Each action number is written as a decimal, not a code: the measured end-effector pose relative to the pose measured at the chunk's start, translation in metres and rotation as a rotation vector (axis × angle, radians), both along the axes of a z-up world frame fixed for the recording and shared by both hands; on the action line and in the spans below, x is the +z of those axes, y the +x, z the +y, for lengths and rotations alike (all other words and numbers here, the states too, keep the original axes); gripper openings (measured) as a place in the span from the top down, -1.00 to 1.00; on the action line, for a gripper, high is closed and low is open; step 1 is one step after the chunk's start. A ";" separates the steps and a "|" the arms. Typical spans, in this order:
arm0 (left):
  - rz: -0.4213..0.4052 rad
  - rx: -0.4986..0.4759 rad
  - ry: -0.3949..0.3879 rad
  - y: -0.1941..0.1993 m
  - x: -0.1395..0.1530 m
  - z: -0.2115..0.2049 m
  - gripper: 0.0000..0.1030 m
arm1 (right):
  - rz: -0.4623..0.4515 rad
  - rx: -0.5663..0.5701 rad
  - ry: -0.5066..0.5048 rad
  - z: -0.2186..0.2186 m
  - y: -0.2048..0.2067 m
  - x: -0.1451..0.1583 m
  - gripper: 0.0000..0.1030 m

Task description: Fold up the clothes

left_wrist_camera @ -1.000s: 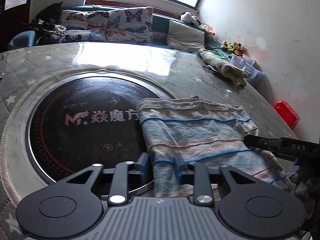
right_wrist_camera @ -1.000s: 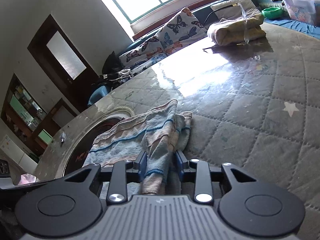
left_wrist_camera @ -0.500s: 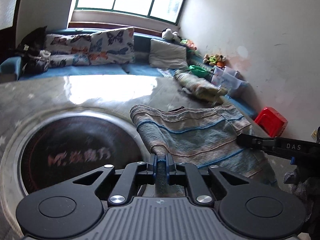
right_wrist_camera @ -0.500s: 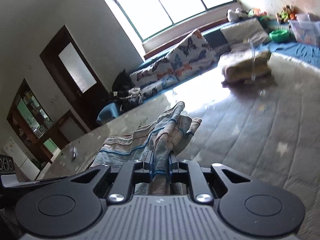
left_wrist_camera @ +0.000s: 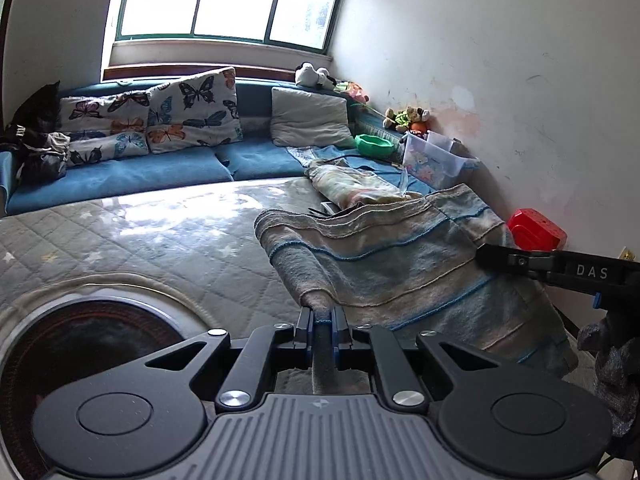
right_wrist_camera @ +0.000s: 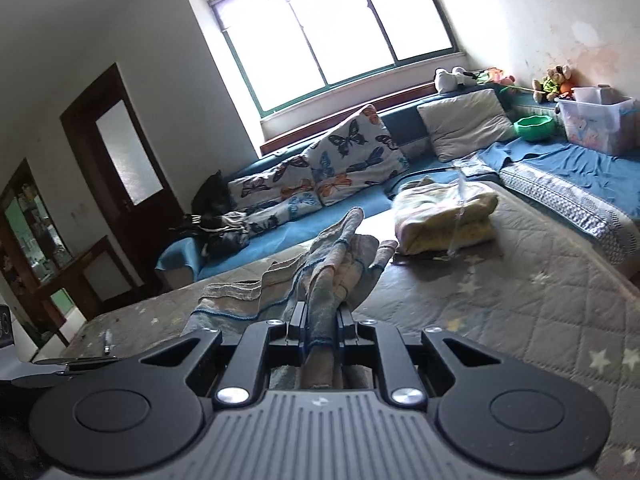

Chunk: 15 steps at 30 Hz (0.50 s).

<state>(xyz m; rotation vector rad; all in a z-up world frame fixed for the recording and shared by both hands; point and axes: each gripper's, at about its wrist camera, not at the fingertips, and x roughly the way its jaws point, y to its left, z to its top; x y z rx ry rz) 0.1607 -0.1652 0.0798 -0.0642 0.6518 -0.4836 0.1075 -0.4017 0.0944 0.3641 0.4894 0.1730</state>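
A striped blue-and-beige towel [left_wrist_camera: 404, 264] is lifted off the round quilted table [left_wrist_camera: 160, 248] and hangs stretched between both grippers. My left gripper [left_wrist_camera: 322, 316] is shut on the towel's near left corner. My right gripper [right_wrist_camera: 322, 316] is shut on a bunched edge of the same towel [right_wrist_camera: 332, 264]. The right gripper also shows in the left wrist view [left_wrist_camera: 520, 262] at the towel's right side. The towel's lower part sags below the grippers, and part of it is hidden behind the gripper bodies.
A dark round hotplate [left_wrist_camera: 80, 344] is set into the table at the near left. A folded pale cloth bundle [right_wrist_camera: 444, 216] lies at the table's far edge. A blue sofa [left_wrist_camera: 128, 172] with butterfly cushions runs behind it. A red stool [left_wrist_camera: 536, 234] stands by the wall.
Both grippers closed on the towel and lifted it off the table. The views tilted up and the towel now hangs spread between them.
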 end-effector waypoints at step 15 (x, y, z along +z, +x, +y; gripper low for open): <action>0.105 -0.016 0.044 0.028 -0.045 -0.029 0.82 | 0.116 -0.038 -0.036 -0.025 0.027 -0.041 0.76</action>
